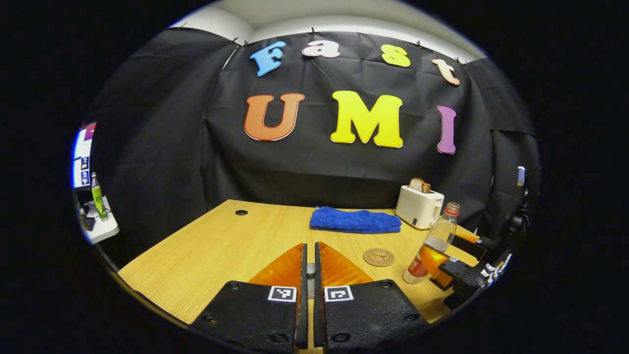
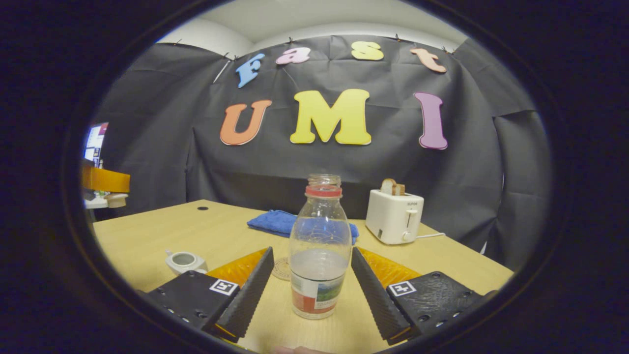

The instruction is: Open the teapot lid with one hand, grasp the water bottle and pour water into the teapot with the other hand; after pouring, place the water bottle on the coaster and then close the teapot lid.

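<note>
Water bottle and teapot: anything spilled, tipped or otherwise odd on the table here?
Nothing stands out. The water bottle stands upright, uncapped, between the open right gripper fingers; the teapot sits lidless and upright; no puddle shows on the table.

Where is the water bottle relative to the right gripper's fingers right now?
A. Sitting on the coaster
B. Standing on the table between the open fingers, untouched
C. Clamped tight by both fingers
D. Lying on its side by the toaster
B: in the right gripper view the water bottle stands upright on the table between the right gripper's spread fingers, with a gap on each side.
</note>
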Action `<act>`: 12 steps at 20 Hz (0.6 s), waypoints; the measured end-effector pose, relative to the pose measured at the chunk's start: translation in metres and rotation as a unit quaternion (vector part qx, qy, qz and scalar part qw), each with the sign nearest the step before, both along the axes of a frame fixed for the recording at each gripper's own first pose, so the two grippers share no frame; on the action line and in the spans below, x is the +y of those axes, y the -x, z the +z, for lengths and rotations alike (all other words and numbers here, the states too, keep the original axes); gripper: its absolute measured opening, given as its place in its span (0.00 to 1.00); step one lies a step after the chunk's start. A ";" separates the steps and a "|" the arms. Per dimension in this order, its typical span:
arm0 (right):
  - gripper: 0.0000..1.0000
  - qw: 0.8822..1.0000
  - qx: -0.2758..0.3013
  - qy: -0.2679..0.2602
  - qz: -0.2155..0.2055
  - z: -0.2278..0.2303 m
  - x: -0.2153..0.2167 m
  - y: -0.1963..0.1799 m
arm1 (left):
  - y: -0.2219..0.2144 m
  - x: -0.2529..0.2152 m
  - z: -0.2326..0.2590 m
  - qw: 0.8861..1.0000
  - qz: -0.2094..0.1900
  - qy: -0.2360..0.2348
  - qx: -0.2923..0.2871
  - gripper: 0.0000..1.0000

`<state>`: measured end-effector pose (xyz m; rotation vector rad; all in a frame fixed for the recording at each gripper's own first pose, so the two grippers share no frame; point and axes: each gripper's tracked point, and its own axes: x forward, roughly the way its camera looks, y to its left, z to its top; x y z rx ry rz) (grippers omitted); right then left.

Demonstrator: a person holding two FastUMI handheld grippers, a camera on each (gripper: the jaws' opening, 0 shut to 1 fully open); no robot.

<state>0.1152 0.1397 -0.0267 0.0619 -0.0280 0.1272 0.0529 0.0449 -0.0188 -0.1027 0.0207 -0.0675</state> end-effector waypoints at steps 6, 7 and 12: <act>0.75 1.000 0.005 0.003 -0.021 -0.001 0.002 -0.018 | 0.010 0.015 0.012 1.000 -0.018 0.016 -0.013 0.06; 0.75 1.000 0.007 0.007 -0.018 0.000 0.005 -0.017 | 0.011 0.020 0.013 1.000 -0.016 0.020 -0.013 0.06; 0.72 0.999 -0.008 0.041 -0.019 0.015 0.016 -0.002 | 0.015 0.042 0.008 1.000 -0.007 0.025 -0.003 0.06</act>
